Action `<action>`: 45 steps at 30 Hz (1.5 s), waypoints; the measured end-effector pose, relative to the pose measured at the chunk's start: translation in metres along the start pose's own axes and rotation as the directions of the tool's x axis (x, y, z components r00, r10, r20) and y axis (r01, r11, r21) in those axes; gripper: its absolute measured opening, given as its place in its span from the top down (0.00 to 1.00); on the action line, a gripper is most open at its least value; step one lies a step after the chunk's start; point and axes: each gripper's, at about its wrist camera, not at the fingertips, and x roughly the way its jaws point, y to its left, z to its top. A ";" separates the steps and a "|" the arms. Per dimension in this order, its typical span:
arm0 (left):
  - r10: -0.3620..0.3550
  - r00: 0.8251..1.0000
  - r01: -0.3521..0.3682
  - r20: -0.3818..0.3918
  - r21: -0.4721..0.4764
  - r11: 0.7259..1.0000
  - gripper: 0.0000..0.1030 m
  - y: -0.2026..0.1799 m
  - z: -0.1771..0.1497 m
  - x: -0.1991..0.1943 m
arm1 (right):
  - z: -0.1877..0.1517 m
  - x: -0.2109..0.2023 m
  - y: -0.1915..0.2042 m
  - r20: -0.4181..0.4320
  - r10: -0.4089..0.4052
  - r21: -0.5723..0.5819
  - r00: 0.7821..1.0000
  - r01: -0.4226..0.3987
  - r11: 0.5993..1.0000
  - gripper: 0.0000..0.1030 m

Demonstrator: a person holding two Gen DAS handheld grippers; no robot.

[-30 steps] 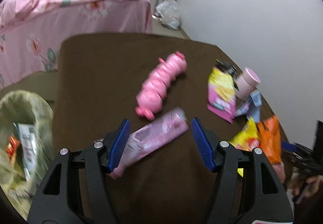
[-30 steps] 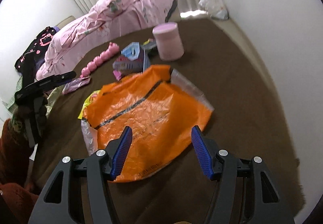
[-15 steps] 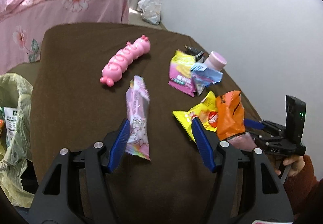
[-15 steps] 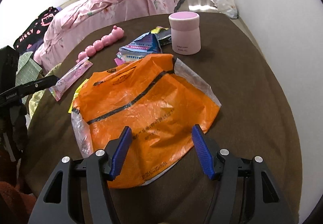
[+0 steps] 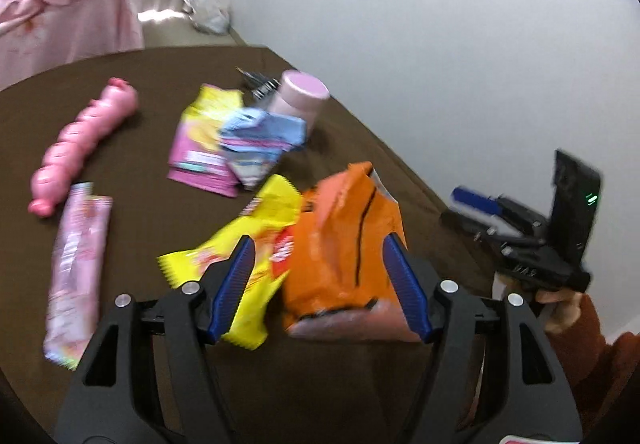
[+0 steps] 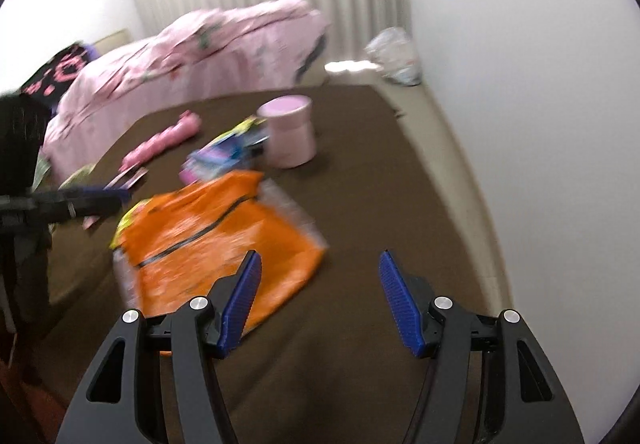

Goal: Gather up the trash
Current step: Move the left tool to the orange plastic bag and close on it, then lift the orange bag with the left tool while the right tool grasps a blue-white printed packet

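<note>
On the brown table (image 5: 120,92), the orange bag (image 5: 344,244) is framed between the wide-spread, empty fingers of the left gripper (image 5: 320,284), likely lined up for a grab, while the right gripper (image 6: 320,300), equally wide and empty, is held just beside it.

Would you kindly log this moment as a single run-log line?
left gripper: open, above orange bag | right gripper: open, empty | yellow wrapper: on brown table
</note>
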 end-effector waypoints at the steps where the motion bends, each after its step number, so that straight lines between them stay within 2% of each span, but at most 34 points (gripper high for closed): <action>1: 0.011 1.000 -0.011 -0.012 0.011 1.000 0.39 -0.004 0.001 0.008 | 0.001 -0.001 -0.005 0.006 -0.001 0.017 1.000 0.001 1.000 0.44; 3: 0.063 0.996 -0.063 -0.064 -0.004 0.998 0.42 -0.007 0.000 0.028 | 0.002 -0.003 -0.012 0.014 0.007 0.045 1.000 -0.008 0.999 0.44; 4: 0.064 0.993 -0.068 -0.100 -0.037 0.997 0.58 -0.004 -0.002 0.036 | 0.002 -0.003 -0.013 0.016 0.010 0.048 1.000 -0.011 0.999 0.44; 5: 0.052 0.992 -0.060 -0.116 -0.061 0.996 0.64 -0.003 -0.004 0.039 | 0.003 -0.002 -0.013 0.017 0.007 0.044 1.000 -0.008 0.999 0.44; 7: 0.023 0.995 -0.032 -0.098 -0.085 0.996 0.74 -0.002 -0.008 0.034 | 0.004 -0.002 -0.010 0.022 -0.004 0.022 1.000 0.004 1.000 0.44; 11: -0.013 0.999 0.012 -0.053 -0.019 1.000 0.81 -0.014 -0.017 0.005 | 0.008 0.004 0.003 0.030 0.006 -0.011 1.000 -0.005 1.000 0.44; 13: -0.021 0.999 0.021 -0.025 -0.016 1.000 0.83 -0.015 -0.021 -0.013 | 0.013 0.008 0.012 0.037 0.029 -0.026 0.999 -0.028 0.999 0.44; 16: -0.013 0.999 0.016 0.049 -0.054 0.998 0.83 -0.006 -0.023 -0.049 | 0.022 0.016 0.029 0.042 0.034 -0.079 0.999 -0.030 0.996 0.44; 19: 0.092 0.987 -0.077 0.133 -0.116 0.990 0.83 0.017 -0.023 -0.084 | 0.033 0.024 0.045 0.048 0.039 -0.123 0.998 -0.033 0.992 0.44; 22: 0.164 0.972 -0.131 0.169 -0.191 0.973 0.83 0.041 -0.028 -0.106 | 0.045 0.039 0.058 0.030 0.069 -0.143 0.997 -0.065 0.988 0.44; 25: 0.295 0.939 -0.240 0.179 -0.274 0.931 0.83 0.069 -0.037 -0.120 | 0.059 0.058 0.075 0.007 0.074 -0.162 0.997 -0.072 0.984 0.44; 27: 0.342 0.924 -0.277 0.173 -0.316 0.907 0.83 0.082 -0.045 -0.128 | 0.068 0.069 0.088 0.004 0.091 -0.179 0.996 -0.089 0.980 0.44; 30: 0.353 0.921 -0.274 0.164 -0.369 0.888 0.83 0.104 -0.057 -0.135 | 0.080 0.089 0.106 -0.002 0.095 -0.188 0.996 -0.093 0.978 0.44; 34: 0.355 0.923 -0.276 0.149 -0.387 0.880 0.80 0.118 -0.063 -0.130 | 0.090 0.121 0.114 -0.020 0.030 -0.199 0.999 -0.034 0.980 0.44; 35: 0.349 0.925 -0.270 0.148 -0.389 0.881 0.78 0.120 -0.065 -0.129 | 0.090 0.130 0.113 -0.041 0.019 -0.193 0.999 -0.027 0.981 0.46; 37: 0.343 0.928 -0.265 0.147 -0.388 0.883 0.70 0.123 -0.067 -0.128 | 0.089 0.143 0.108 -0.097 0.024 -0.170 0.995 -0.040 0.985 0.79; 38: 0.343 0.928 -0.265 0.147 -0.387 0.883 0.67 0.124 -0.067 -0.127 | 0.087 0.146 0.105 -0.111 0.047 -0.148 0.993 -0.063 0.987 0.83; 42: 0.315 0.936 -0.234 0.156 -0.392 0.889 0.56 0.125 -0.069 -0.120 | 0.081 0.130 0.104 -0.074 0.072 -0.144 0.995 -0.082 0.986 0.94; 45: 0.283 0.948 -0.207 0.144 -0.396 0.895 0.46 0.125 -0.069 -0.113 | 0.077 0.112 0.104 -0.054 0.095 -0.140 0.994 -0.102 0.985 0.95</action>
